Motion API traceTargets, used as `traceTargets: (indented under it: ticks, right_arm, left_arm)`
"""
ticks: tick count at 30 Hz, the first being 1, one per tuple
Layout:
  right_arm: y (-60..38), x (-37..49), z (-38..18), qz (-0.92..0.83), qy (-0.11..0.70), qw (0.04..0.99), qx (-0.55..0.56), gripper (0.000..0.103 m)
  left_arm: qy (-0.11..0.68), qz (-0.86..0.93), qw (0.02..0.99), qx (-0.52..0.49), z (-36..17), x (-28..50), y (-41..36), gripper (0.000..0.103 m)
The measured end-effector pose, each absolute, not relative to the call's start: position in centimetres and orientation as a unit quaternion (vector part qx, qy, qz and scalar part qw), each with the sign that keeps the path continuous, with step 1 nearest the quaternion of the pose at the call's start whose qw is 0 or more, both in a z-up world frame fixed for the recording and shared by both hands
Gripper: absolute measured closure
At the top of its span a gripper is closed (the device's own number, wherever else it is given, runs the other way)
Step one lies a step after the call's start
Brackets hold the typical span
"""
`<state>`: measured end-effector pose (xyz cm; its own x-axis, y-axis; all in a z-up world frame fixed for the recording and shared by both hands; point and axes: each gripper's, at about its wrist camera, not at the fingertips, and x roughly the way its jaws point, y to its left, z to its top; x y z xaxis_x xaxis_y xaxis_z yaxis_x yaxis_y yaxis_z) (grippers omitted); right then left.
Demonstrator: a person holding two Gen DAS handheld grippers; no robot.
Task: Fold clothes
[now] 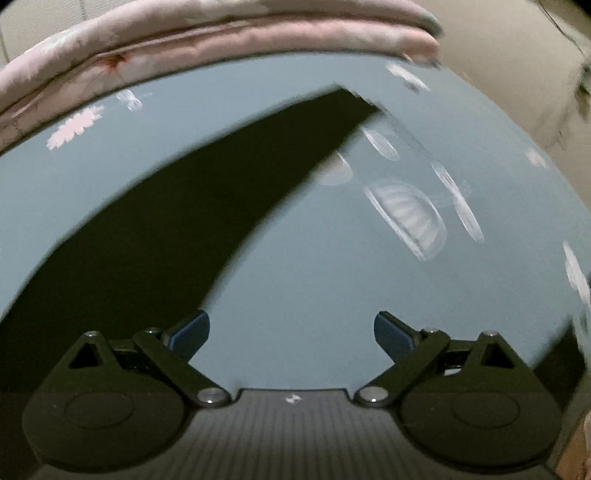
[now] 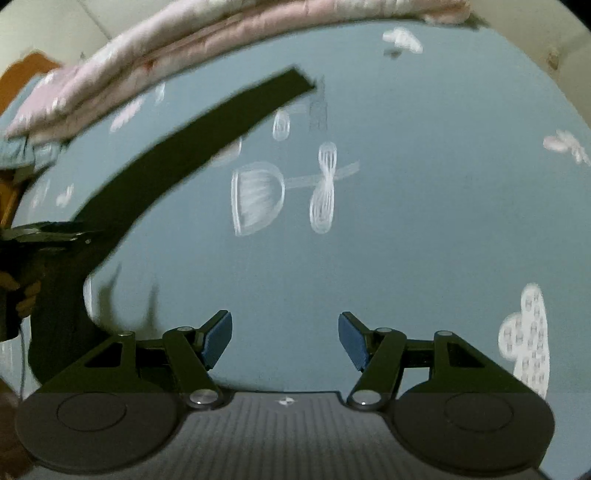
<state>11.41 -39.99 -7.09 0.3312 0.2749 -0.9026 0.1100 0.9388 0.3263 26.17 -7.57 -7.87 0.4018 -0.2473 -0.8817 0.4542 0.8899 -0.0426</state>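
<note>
Two views look forward along hand-held grippers over a bed. The left gripper (image 1: pixel 291 332) has its two blue-padded fingers spread wide with nothing between them. The right gripper (image 2: pixel 285 334) is the same: fingers apart, gripping nothing.

Ahead of both grippers lies a blue-grey bedsheet (image 1: pixel 288 280) printed with white motifs. On it lies a dark garment (image 1: pixel 177 206), black or very dark green. In the left view it fills the space to the left of the gripper's left finger and narrows into a long strip that runs forward and to the right, ending in a squared-off tip. In the right view the same dark garment (image 2: pixel 177 155) lies far to the left of the gripper, with the strip slanting forward toward the middle. Its wide part passes out of view at the left edge, so its full shape cannot be told. The strip looks like a sleeve or a trouser leg; which one is unclear.

Beyond the garment, at the far edge of the sheet, a pink quilt (image 1: pixel 229 33) lies folded in thick layers.

Judging progress: the garment lies flat on the sheet with one long part stretched out, not in a compact bundle, so folding seems to remain. Whether the hidden wide part is already doubled over cannot be told. Both views are somewhat blurred
</note>
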Motion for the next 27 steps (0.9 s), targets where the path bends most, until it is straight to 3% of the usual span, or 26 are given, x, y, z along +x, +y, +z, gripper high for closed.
traceTargets:
  ticks: [7, 15, 27]
  right_arm:
    - [-39.6, 6.9, -11.4, 0.06, 0.62, 0.762, 0.177, 0.034]
    - [-40.6, 3.8, -15.0, 0.03, 0.654, 0.741, 0.15, 0.035]
    - [-38.4, 6.9, -12.8, 0.108, 0.568, 0.794, 0.187, 0.034]
  left_arm:
    - [0.546, -0.288, 0.774, 0.138, -11.8, 15.9, -12.3, 0.008]
    - [0.547, -0.311, 0.764, 0.145, -13.4, 13.8, -15.7, 0.008]
    - [0.55, -0.368, 0.732, 0.162, -14.5, 11.3, -19.0, 0.008]
